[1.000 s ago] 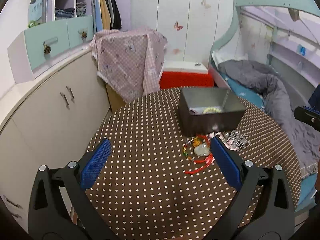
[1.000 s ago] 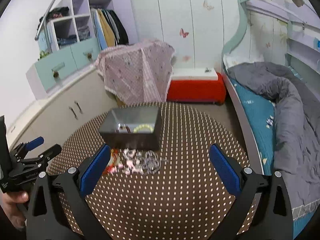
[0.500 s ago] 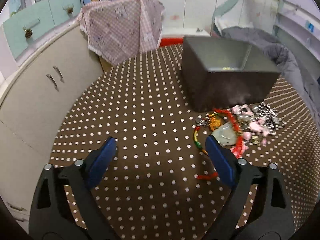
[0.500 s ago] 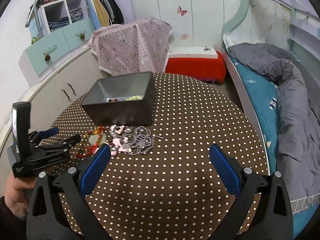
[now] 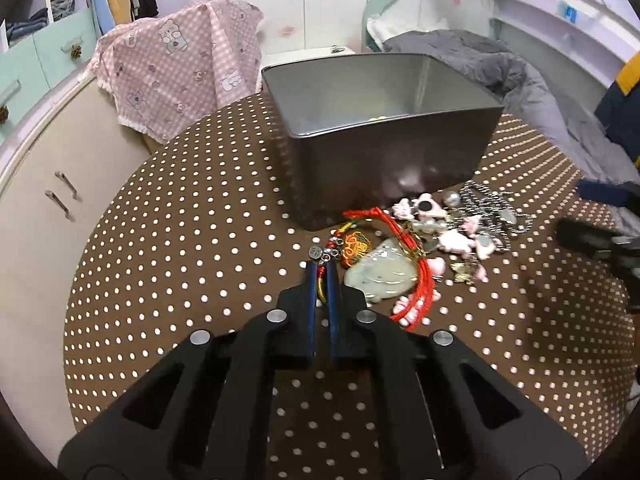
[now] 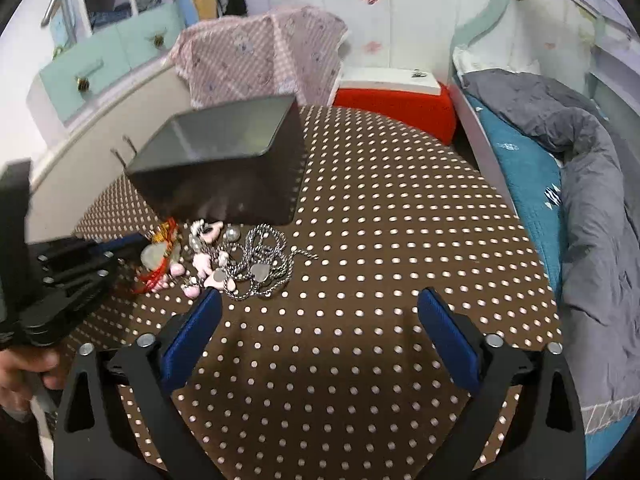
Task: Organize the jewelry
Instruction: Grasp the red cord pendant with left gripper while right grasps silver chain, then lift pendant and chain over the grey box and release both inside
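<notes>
The left claw [image 5: 320,270] was clamped on a red-and-yellow cord [image 5: 321,285] at the near left edge of the jewelry pile [image 5: 424,240], just in front of the dark bin [image 5: 384,168] on the dotted worktop [image 5: 180,240]. The right claw [image 6: 318,304] was closing with nothing between its jaws, near the silver chain [image 6: 260,264]; a bed [image 6: 560,160] lay to the right.

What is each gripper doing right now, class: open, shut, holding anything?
Left gripper: shut on the braided cord of the pale stone pendant.
Right gripper: open, jaws closing, nothing between them, beside the silver chain.
</notes>
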`<control>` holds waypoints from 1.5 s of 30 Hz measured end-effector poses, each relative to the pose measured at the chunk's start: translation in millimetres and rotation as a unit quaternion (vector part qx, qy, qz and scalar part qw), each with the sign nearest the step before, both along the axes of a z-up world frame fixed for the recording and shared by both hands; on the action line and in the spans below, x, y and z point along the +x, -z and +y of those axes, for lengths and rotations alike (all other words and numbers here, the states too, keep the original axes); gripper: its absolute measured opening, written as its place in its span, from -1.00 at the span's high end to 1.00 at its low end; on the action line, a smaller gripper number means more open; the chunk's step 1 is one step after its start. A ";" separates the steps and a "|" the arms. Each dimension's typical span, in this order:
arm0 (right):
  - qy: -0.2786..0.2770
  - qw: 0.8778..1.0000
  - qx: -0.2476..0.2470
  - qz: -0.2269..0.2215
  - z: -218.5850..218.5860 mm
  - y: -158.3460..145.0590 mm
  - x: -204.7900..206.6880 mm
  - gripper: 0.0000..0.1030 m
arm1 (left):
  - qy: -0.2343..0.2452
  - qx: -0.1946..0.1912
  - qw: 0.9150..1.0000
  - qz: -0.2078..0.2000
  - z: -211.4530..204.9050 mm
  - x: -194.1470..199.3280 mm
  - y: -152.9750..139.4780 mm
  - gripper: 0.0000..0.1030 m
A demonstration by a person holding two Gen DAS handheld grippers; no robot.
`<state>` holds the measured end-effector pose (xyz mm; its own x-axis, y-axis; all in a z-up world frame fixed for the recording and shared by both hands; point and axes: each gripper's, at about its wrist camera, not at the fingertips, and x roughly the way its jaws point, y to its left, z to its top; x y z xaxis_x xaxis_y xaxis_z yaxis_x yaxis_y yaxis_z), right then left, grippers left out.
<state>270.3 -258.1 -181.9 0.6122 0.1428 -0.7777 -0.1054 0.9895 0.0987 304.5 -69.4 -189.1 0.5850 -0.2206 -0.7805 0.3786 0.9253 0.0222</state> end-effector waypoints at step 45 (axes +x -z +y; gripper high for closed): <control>-0.147 0.958 0.051 -0.241 7.8 -227.9 -27.0 0.70 | -0.017 -0.111 0.983 -0.147 41.9 -18.1 -160.5 0.90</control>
